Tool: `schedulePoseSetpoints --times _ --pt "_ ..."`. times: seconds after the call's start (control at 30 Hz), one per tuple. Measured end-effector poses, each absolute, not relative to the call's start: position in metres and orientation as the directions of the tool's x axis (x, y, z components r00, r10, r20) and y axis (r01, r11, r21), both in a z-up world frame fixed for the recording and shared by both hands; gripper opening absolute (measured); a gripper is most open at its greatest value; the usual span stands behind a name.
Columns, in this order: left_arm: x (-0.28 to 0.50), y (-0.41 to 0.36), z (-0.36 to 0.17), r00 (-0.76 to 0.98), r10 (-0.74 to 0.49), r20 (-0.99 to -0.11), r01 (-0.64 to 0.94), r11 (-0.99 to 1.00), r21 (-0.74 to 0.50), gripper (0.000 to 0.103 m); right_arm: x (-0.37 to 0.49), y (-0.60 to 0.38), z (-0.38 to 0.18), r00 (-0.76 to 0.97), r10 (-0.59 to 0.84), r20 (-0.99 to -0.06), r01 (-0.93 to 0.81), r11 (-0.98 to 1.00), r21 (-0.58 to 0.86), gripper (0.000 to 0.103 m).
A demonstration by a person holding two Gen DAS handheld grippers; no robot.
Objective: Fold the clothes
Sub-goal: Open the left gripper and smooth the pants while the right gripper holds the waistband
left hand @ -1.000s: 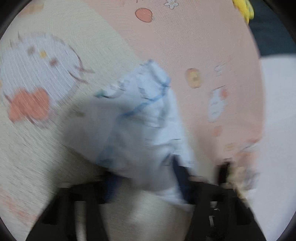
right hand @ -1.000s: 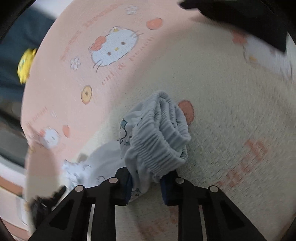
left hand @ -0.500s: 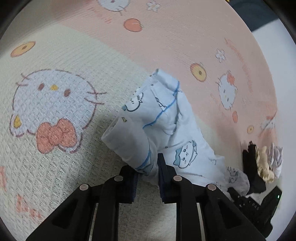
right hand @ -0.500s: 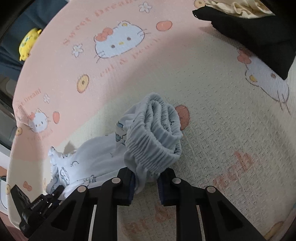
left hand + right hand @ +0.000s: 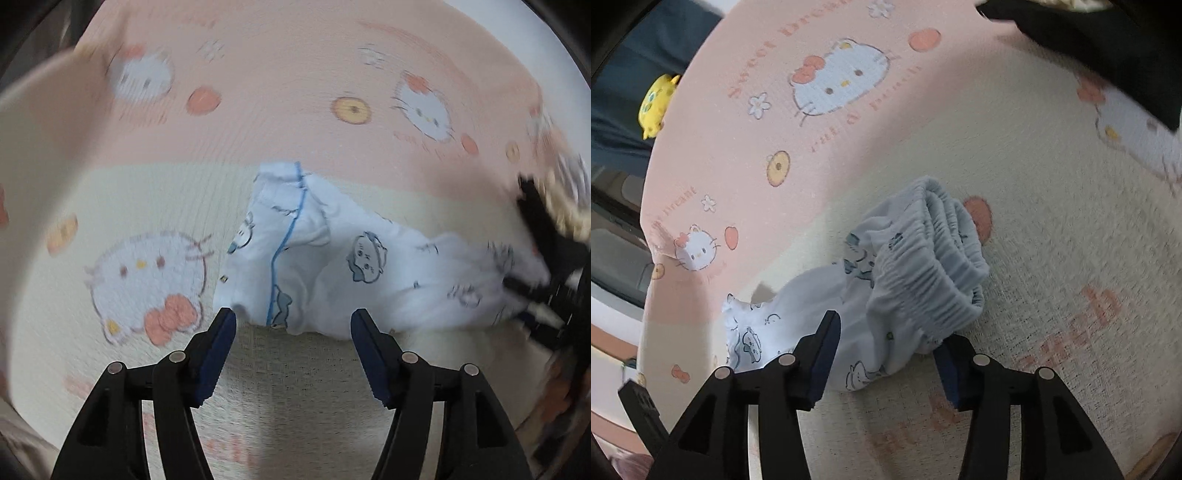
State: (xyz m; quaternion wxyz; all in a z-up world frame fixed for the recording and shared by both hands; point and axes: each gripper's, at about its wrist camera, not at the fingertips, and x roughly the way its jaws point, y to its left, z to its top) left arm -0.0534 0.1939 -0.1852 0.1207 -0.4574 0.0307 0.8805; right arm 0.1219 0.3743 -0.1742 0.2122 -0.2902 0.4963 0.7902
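A small light-blue garment (image 5: 332,258) printed with cartoon animals lies bunched on the pink and cream cat-print blanket (image 5: 295,110). My left gripper (image 5: 291,328) sits just short of its near hem; its jaws are opening and nothing is between them. In the right wrist view the garment's gathered elastic waistband (image 5: 934,266) rests on the blanket (image 5: 1052,221). My right gripper (image 5: 886,343) straddles the cloth below the waistband. Its jaws are opening with fabric between them, and the pads do not press on it. Each view catches the other gripper at its edge.
A black garment (image 5: 1089,44) lies at the far right of the blanket, with a cream one behind it. A pile of dark and cream clothes (image 5: 561,206) shows at the right edge. A yellow plush toy (image 5: 655,105) sits beyond the blanket's left edge.
Both grippers were shut on the garment and have let it go, jaws now spread. The left gripper has rolled and drawn back from the hem. The garment rests on the blanket.
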Motion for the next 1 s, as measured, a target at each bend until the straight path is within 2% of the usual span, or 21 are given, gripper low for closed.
schedulePoseSetpoints --times 0.13,0.23,0.27,0.5,0.7,0.83,1.0 --pt "-0.051 0.213 -0.188 -0.568 0.158 -0.808 -0.304 -0.952 0.028 0.062 0.129 0.383 -0.182 -0.781 0.027 -0.624 -0.597 -0.325 0.734 0.048" --pt "-0.050 0.227 -0.189 -0.583 0.158 -0.797 -0.351 -0.934 0.072 0.062 0.131 0.384 -0.179 -0.770 0.034 -0.637 -0.609 -0.333 0.719 0.030" --pt "-0.051 0.232 -0.189 -0.591 0.161 -0.790 -0.367 -0.926 0.086 0.062 0.131 0.384 -0.177 -0.775 0.032 -0.631 -0.603 -0.339 0.722 0.027" --pt "-0.036 0.271 -0.185 -0.621 0.190 -0.760 -0.530 -0.817 0.229 0.062 0.129 0.384 -0.159 -0.802 0.028 -0.596 -0.557 -0.395 0.731 0.027" --pt "-0.028 0.321 -0.200 -0.634 0.229 -0.739 -0.674 -0.632 0.383 0.062 0.135 0.392 -0.166 -0.834 -0.003 -0.552 -0.522 -0.324 0.789 0.027" --pt "-0.035 0.343 -0.217 -0.669 0.194 -0.718 -0.690 -0.522 0.501 0.062 0.141 0.395 -0.167 -0.839 -0.019 -0.543 -0.512 -0.308 0.802 0.027" --pt "-0.033 0.353 -0.229 -0.764 0.150 -0.627 -0.627 -0.398 0.670 0.062 0.140 0.394 -0.165 -0.830 -0.027 -0.557 -0.520 -0.321 0.792 0.027"
